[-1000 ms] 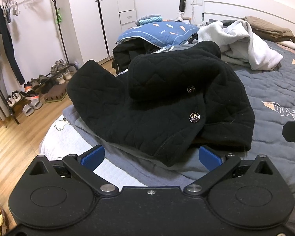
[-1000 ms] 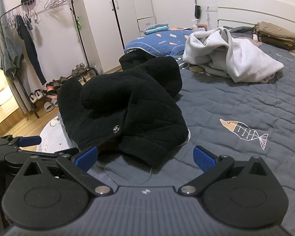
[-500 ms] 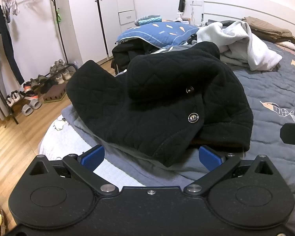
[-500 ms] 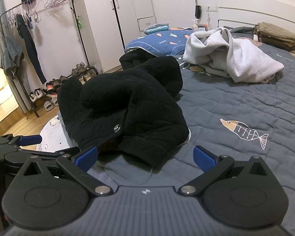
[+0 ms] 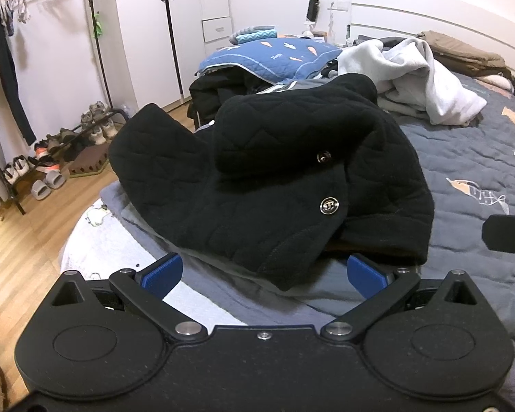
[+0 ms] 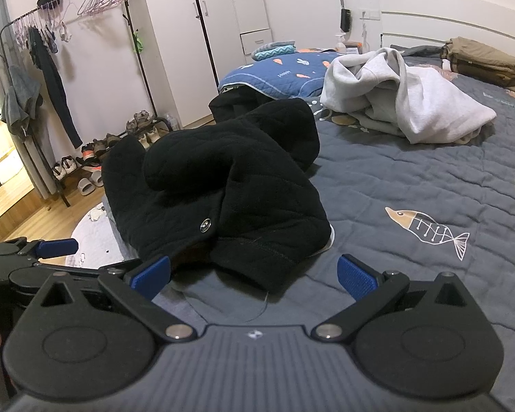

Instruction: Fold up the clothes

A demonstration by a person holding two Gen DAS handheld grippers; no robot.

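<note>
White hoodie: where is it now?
In the right wrist view the white hoodie lies crumpled upper right on the grey quilt, behind the black jacket.

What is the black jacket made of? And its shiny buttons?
The jacket looks like soft, matte quilted fabric: stitched diamond lines and a slightly fuzzy surface show, perhaps fleece or cotton. The buttons look like polished metal snaps, since they glint silver, though shiny plastic is possible.

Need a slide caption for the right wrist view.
Open right gripper faces a crumpled black quilted jacket on the grey bedspread.
</note>
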